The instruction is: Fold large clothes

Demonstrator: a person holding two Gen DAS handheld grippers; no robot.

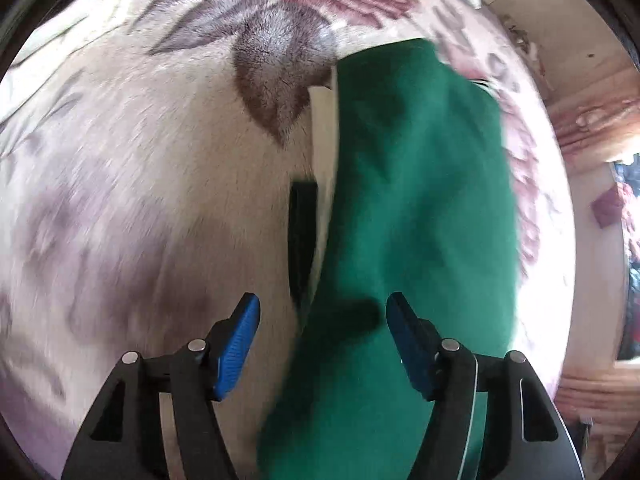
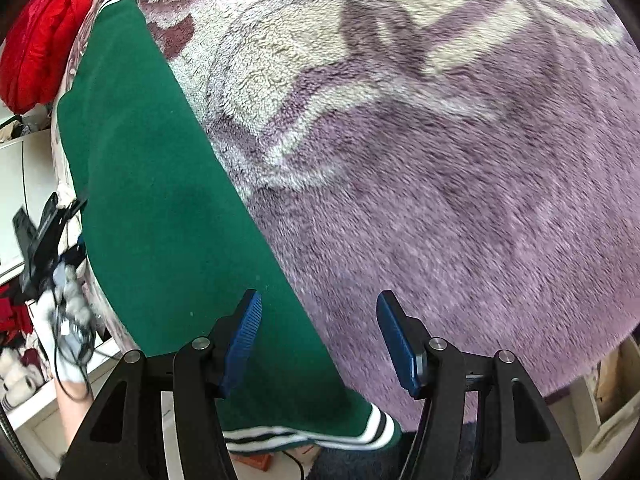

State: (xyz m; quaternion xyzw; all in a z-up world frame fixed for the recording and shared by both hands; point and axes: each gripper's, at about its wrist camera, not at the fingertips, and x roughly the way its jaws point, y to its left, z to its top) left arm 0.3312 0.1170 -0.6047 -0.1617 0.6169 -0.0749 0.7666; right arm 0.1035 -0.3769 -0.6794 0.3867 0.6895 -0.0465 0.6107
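Left wrist view: green jacket (image 1: 420,200) lies folded into a long strip on floral blanket (image 1: 140,180). Left gripper (image 1: 322,344) and right gripper (image 2: 318,340) both gape, holding nothing; probably crosswise folds remain.

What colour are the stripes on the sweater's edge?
White and dark stripes on the green sweater hem, clearest in the right wrist view.

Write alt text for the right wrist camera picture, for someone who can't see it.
A green garment with striped white cuffs lies in a long strip on a fluffy purple and cream floral blanket. The right claw hangs open above its near end, holding nothing. A red cushion sits at far left.
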